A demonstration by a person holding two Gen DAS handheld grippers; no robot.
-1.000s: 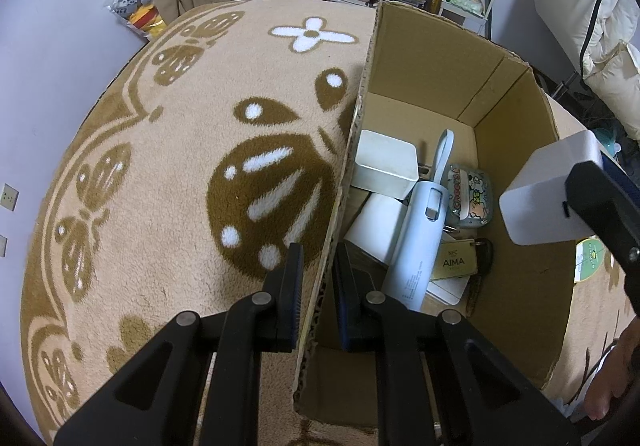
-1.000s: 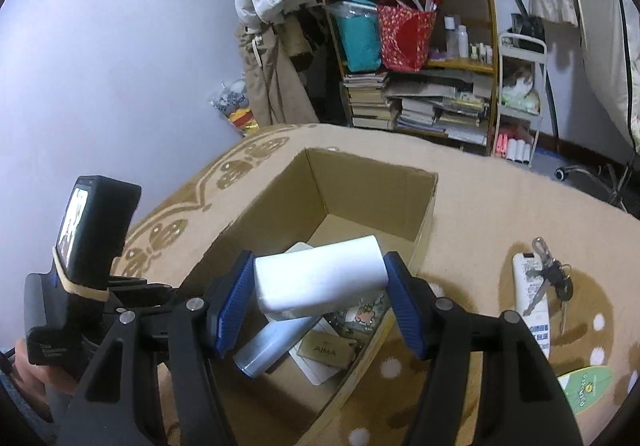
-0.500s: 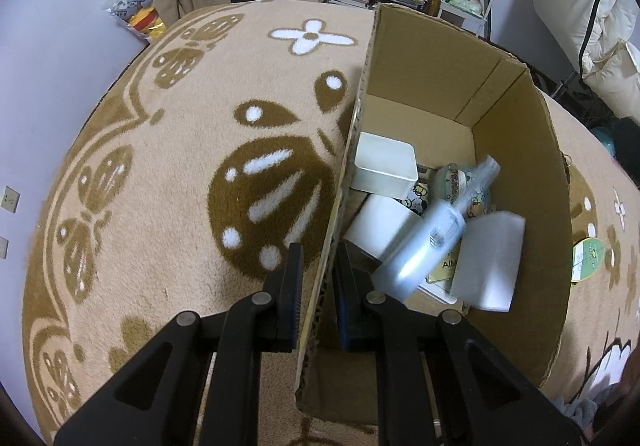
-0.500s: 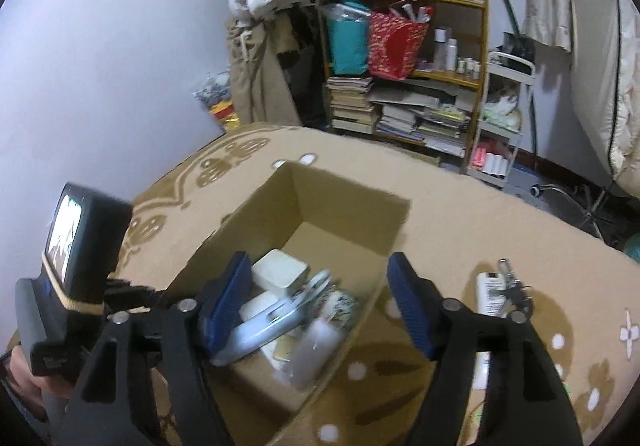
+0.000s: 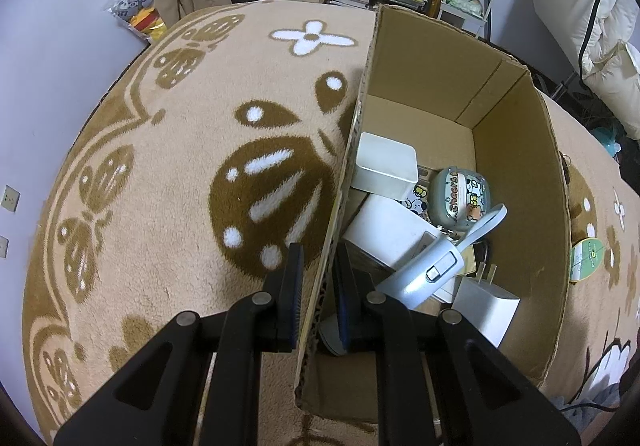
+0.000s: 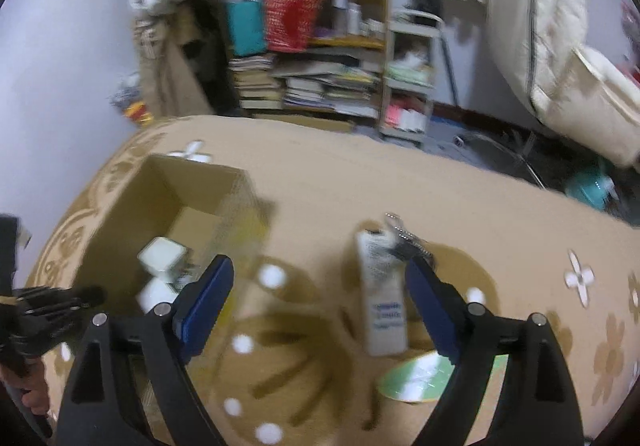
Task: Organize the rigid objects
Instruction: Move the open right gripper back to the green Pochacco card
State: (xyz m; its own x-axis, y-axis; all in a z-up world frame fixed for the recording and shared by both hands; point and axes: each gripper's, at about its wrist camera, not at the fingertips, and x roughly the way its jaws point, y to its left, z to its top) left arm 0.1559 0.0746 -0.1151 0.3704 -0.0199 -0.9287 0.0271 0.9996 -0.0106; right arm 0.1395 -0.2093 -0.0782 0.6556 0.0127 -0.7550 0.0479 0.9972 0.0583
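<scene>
Left claw (image 5: pixel 316 298): nearly closed, pinching the near left wall of the cardboard box (image 5: pixel 516 182), one finger outside, one inside.
Right claw (image 6: pixel 320 310): spread wide and held nothing, above the blanket (image 6: pixel 340 182) to the right of the box.
Box contents: a white adapter (image 5: pixel 486 306) with prongs lay at the near right, against the wall; a pale blue handheld device (image 5: pixel 428 274) with a strap leaned across a white box (image 5: pixel 386 230); a white tub (image 5: pixel 386 168) sat farther back at the left wall; a cartoon-print case (image 5: pixel 460 198) sat right of it.
Outside the box: a white remote (image 6: pixel 382 298) with keys (image 6: pixel 404 238) at its far end lay between the right claw's fingers in view; a green disc (image 6: pixel 420 378) lay just nearer.
Right view: motion-blurred.
</scene>
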